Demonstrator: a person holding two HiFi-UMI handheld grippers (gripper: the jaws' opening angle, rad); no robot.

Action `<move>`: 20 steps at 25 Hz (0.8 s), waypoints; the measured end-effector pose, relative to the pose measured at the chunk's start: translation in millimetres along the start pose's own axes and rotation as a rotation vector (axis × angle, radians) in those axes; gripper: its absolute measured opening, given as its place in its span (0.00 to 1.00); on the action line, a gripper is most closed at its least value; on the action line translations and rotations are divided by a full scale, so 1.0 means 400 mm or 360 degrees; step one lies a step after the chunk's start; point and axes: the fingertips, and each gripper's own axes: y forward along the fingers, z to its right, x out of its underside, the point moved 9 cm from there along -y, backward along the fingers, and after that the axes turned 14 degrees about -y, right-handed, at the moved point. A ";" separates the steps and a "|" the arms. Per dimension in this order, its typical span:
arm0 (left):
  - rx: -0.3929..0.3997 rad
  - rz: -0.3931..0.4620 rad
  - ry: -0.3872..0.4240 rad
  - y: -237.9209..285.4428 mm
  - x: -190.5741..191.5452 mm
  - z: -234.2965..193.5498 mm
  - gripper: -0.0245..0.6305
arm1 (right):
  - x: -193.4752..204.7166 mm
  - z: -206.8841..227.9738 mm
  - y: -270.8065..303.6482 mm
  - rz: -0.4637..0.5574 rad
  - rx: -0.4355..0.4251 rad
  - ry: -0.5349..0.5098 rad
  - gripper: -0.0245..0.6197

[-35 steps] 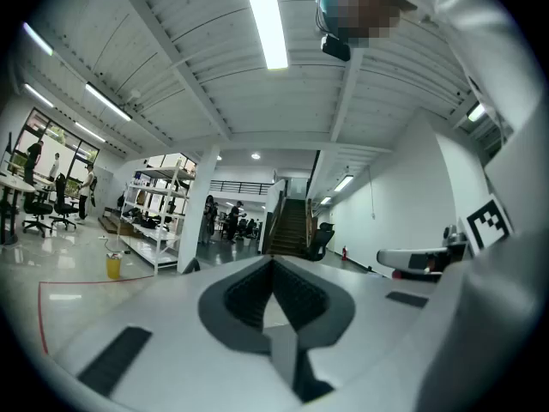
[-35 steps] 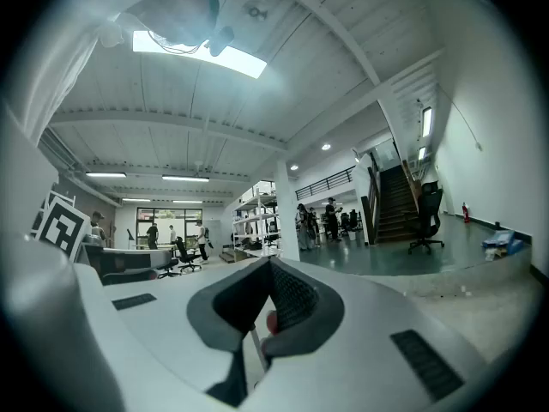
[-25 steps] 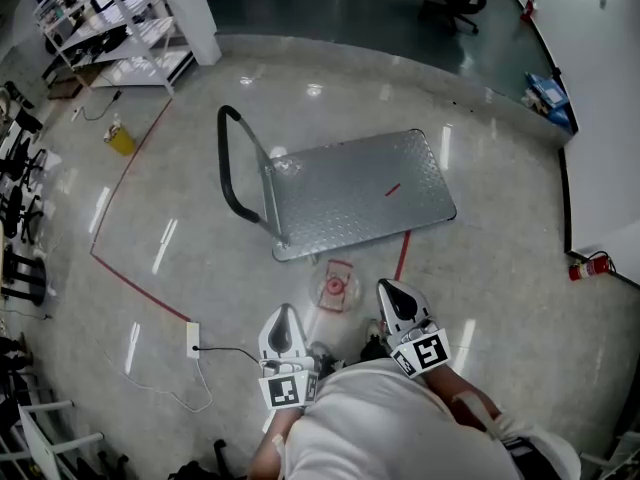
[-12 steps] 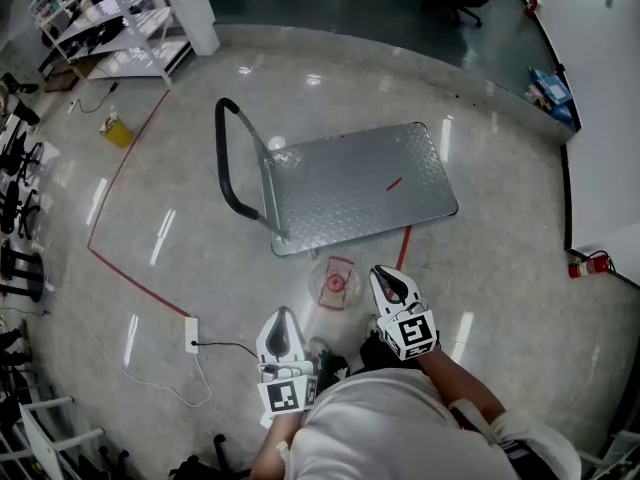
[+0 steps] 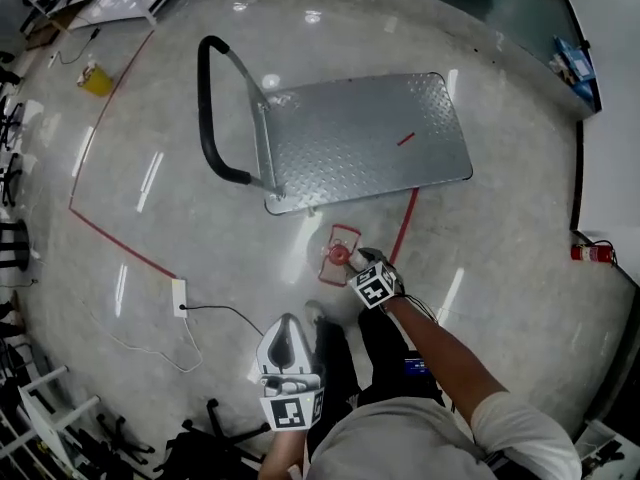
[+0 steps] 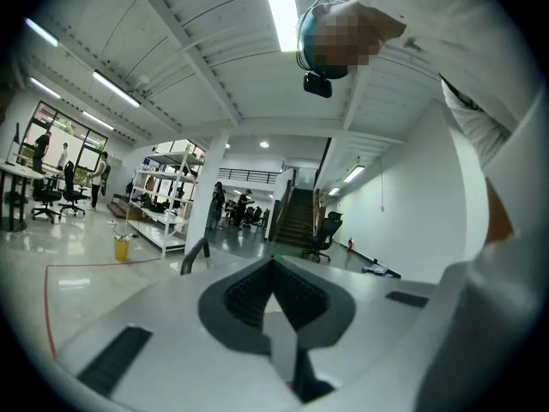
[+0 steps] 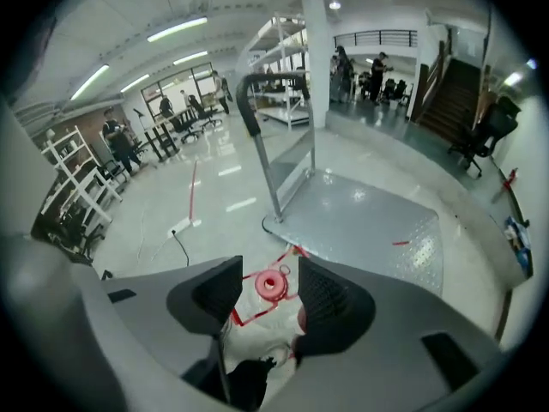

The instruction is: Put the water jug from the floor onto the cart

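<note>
The water jug (image 5: 336, 240) stands on the floor just in front of the cart, clear with a red cap (image 5: 338, 256). The steel cart (image 5: 360, 138) has a black handle (image 5: 210, 108) at its left end and a bare deck. My right gripper (image 5: 352, 262) points steeply down over the jug. In the right gripper view its jaws are opening, with the red cap (image 7: 271, 284) between them, untouched. My left gripper (image 5: 283, 320) hangs back beside the person's body, shut and holding nothing; the left gripper view shows only its closed tips (image 6: 274, 264) and the room.
Red tape lines (image 5: 110, 243) cross the floor. A white power strip (image 5: 179, 296) with its cable lies at the left. A yellow container (image 5: 96, 78) sits far left, a fire extinguisher (image 5: 590, 253) by the right wall. The person's legs (image 5: 345, 353) stand behind the jug.
My right gripper has dropped down and forward to the jug's cap, tipped steeply downward and opened its jaws. The left gripper has sunk a little. The head view has moved closer to the cart.
</note>
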 end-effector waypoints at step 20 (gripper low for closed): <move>-0.0200 -0.0220 -0.0138 -0.062 0.194 -0.165 0.04 | 0.132 -0.053 0.465 -0.0491 -0.0103 0.0053 0.49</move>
